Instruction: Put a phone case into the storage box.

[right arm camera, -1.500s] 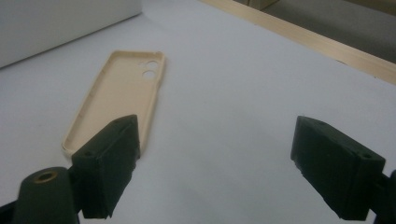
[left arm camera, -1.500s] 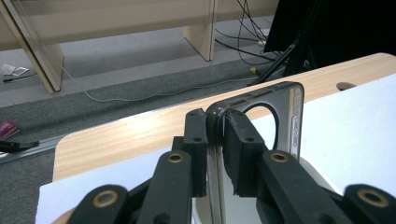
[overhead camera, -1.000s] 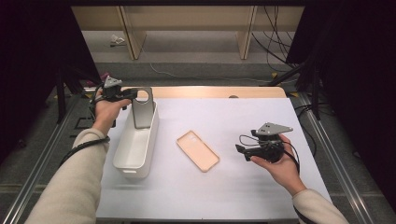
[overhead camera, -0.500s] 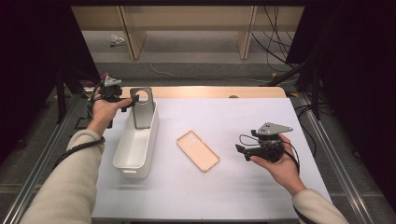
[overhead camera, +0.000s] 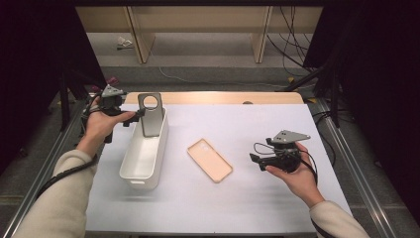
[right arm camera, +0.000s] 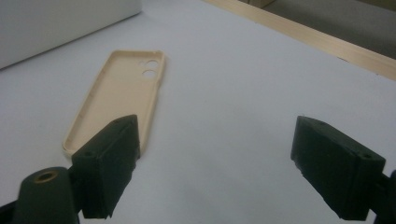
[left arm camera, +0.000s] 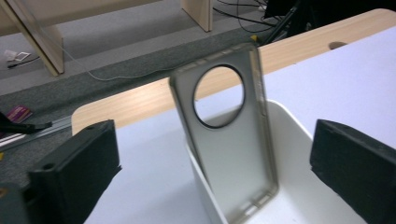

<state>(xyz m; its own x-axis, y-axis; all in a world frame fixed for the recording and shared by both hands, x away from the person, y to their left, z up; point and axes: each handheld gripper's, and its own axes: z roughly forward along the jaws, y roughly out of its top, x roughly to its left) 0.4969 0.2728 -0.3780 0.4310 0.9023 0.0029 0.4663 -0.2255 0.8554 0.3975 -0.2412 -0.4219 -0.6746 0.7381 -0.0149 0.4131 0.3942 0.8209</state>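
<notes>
Fingers (left arm camera: 74,172) parted (both grippers); grey phone case (left arm camera: 227,130) stands upright, camera-hole uppermost.

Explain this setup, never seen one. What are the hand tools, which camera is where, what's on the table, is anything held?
No robot here: a person holds a two-jaw claw in each hand. The high view looks down on the table; each of the other two views rides on one claw, looking along its black jaws. The left claw is open, next to a grey phone case standing upright in the far end of a white bin. The right claw is open, holding nothing, and is aimed at the beige phone case lying flat.
</notes>
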